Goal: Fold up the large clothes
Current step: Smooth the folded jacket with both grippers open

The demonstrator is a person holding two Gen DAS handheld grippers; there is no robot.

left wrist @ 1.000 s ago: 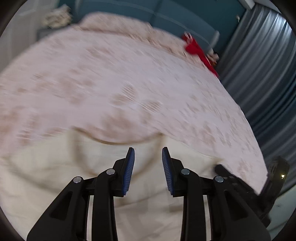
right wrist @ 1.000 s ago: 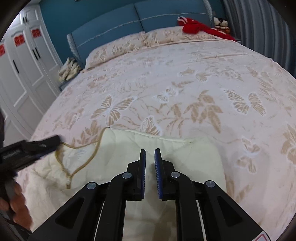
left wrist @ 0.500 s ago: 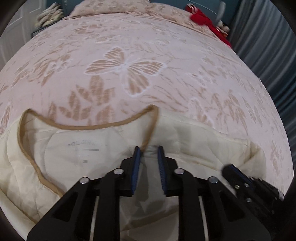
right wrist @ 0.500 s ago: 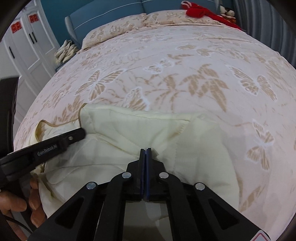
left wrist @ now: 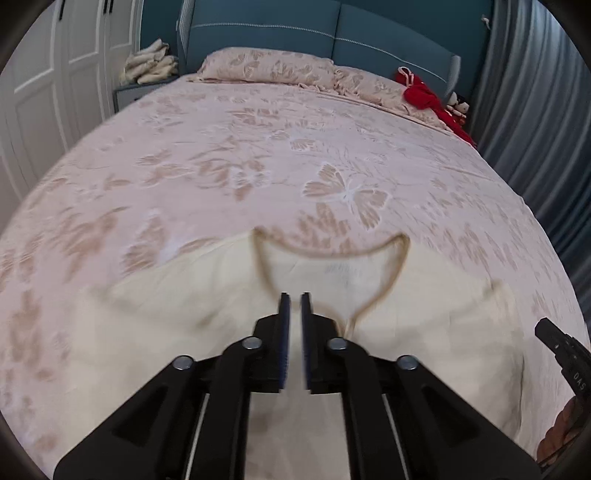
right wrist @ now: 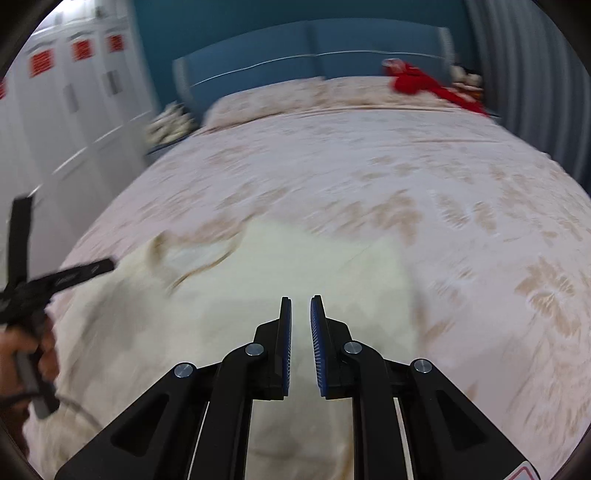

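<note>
Left wrist: cream garment spread flat (tan neckline) on bed.

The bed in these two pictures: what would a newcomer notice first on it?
A cream quilted garment with a tan-trimmed neckline lies spread at the near end of the pink butterfly-patterned bedspread. Far off, beside the pillows at the teal padded headboard, a bright red piece of clothing stands out.

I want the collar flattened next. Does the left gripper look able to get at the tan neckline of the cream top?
Probably yes: the neckline lies open on the bed just ahead of the left gripper, with nothing between them.
</note>
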